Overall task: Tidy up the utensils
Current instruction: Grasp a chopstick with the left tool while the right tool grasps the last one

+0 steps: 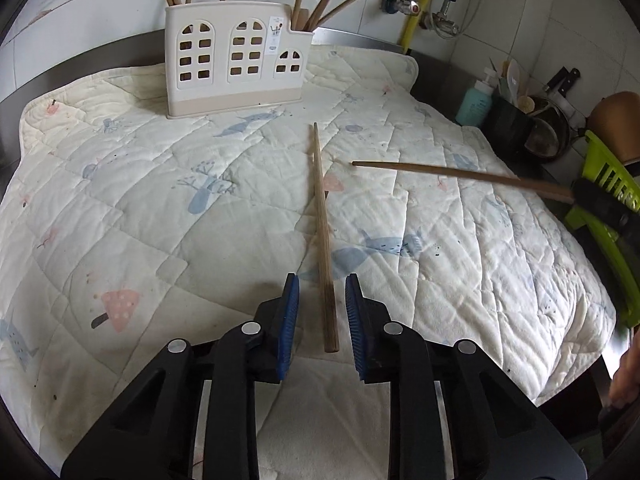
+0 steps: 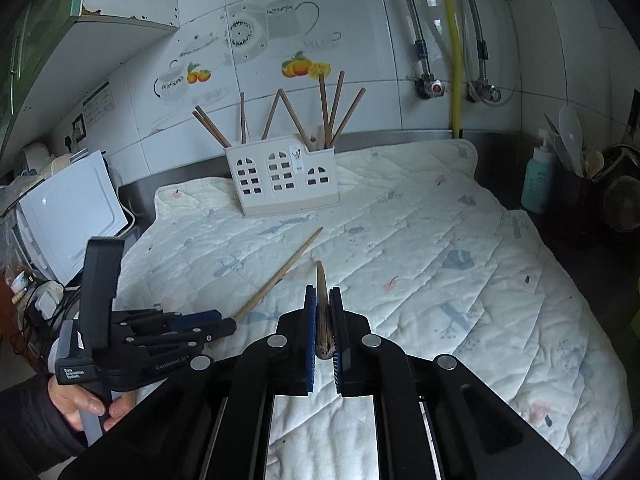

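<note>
Lying on the quilted mat [image 1: 200, 208], 1 chopstick [image 1: 323, 236] runs between the left gripper [image 1: 322, 292]'s spread blue pads, untouched. The right gripper [image 2: 324, 304] pinches a darker chopstick [image 2: 322, 300]; beyond both fingertips stands the utensil holder [image 2: 280, 184].

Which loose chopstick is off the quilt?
The darker chopstick, clamped in the right gripper's fingers; the paler chopstick lies flat on the quilt.

1 brown wooden chopstick [image 1: 323, 236] lies flat on the quilted mat, its thick end nearest. Another chopstick [image 1: 460, 175] hangs level above the mat. Beyond them a cream holder [image 1: 236, 60] with window-shaped cutouts stands upright, chopsticks leaning inside.
</note>
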{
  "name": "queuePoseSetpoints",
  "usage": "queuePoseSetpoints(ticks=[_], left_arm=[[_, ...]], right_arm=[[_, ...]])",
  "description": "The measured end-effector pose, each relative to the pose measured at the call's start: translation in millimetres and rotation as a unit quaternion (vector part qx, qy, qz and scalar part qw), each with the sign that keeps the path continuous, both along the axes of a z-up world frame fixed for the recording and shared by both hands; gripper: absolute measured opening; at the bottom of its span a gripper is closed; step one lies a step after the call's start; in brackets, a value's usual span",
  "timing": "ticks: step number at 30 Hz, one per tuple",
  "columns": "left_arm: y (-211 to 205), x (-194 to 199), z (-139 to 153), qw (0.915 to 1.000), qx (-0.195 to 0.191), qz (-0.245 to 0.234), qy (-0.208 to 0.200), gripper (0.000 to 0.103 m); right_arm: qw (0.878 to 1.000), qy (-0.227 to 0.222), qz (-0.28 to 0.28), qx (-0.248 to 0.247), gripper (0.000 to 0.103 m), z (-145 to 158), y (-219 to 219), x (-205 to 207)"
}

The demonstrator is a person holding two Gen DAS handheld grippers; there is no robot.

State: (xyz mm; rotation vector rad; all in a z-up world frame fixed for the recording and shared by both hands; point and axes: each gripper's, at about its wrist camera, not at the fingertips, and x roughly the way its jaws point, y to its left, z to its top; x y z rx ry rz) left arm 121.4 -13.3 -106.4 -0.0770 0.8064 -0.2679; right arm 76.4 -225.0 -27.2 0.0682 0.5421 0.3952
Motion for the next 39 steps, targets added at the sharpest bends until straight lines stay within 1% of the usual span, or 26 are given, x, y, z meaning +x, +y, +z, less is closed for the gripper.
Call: queuePoseSetpoints(ticks=[2, 4, 5, 9, 13, 14, 15, 20, 22, 24, 25, 26, 27, 29, 31, 34, 35, 37, 38, 39], left_arm=[[-3, 0, -2, 1.0, 0.004, -0.007, 0.003, 0.016], [-8, 0, -3, 0.9998, 0.017, -0.009, 0.003, 0.016], [-9, 1, -3, 0.9998, 0.02, -0.01, 0.005, 0.012], [-8, 8, -2, 0.9996, 0.021, -0.007, 0.018, 0.008], [-4, 7, 6, 0.9998, 0.02, -0.005, 0.008, 0.008], [-2, 6, 9, 0.9998, 0.018, -0.004, 0.003, 0.003], [0, 5, 12, 0.9999, 0.017, 0.0, -0.002, 0.001], [12, 0, 34, 0.9992, 0.006, 0.005, -0.038, 0.001], [14, 1, 36, 0.9995, -0.003, -0.003, -0.031, 0.001], [13, 0, 34, 0.9996, 0.0, -0.005, -0.028, 0.002], [12, -1, 31, 0.9997, 0.001, -0.004, -0.023, 0.004], [11, -1, 28, 0.9998, -0.006, -0.01, -0.015, 0.009], [10, -1, 24, 0.9999, -0.006, -0.01, -0.01, 0.018], [7, -2, 17, 0.9999, 0.003, -0.011, -0.004, 0.029], [3, -2, 10, 0.9998, 0.006, -0.017, 0.004, 0.03], [-2, 1, 2, 0.9995, 0.023, -0.018, 0.014, 0.028], [-3, 2, 0, 0.9995, 0.02, -0.019, 0.018, 0.021], [-5, 3, -2, 0.9993, 0.026, -0.02, 0.017, 0.019], [-7, 3, -2, 0.9991, 0.035, -0.02, 0.014, 0.013], [-9, 3, -3, 0.9988, 0.043, -0.021, 0.012, 0.013]], right_arm=[[1.0, -0.011, 0.002, -0.003, 0.007, 7, 1, 1], [1.0, -0.019, 0.005, -0.005, 0.007, 13, 1, 2], [1.0, -0.024, 0.007, -0.005, 0.007, 16, 1, 3], [0.999, -0.038, 0.015, -0.008, 0.007, 29, 3, 7], [0.999, -0.045, 0.022, -0.002, 0.007, 39, 2, 10], [0.999, -0.046, 0.024, 0.001, 0.007, 42, 1, 11], [0.999, -0.047, 0.026, 0.003, 0.007, 45, 1, 12], [0.998, -0.058, 0.034, 0.008, 0.007, 59, 0, 16], [0.997, -0.063, 0.035, 0.006, 0.007, 63, 1, 17], [0.997, -0.065, 0.037, 0.004, 0.007, 64, 3, 16], [0.997, -0.066, 0.038, 0.003, 0.007, 64, 4, 16], [0.997, -0.066, 0.038, 0.003, 0.007, 64, 4, 16], [0.997, -0.065, 0.039, 0.002, 0.007, 63, 5, 16], [0.997, -0.063, 0.04, 0.002, 0.007, 62, 5, 17], [0.997, -0.065, 0.041, -0.001, 0.007, 63, 6, 17], [0.997, -0.07, 0.043, -0.004, 0.007, 67, 7, 16], [0.996, -0.073, 0.044, -0.006, 0.007, 68, 8, 16], [0.996, -0.077, 0.046, -0.008, 0.007, 71, 9, 15], [0.996, -0.079, 0.047, -0.009, 0.007, 72, 9, 15], [0.996, -0.081, 0.048, -0.011, 0.007, 73, 9, 15]])
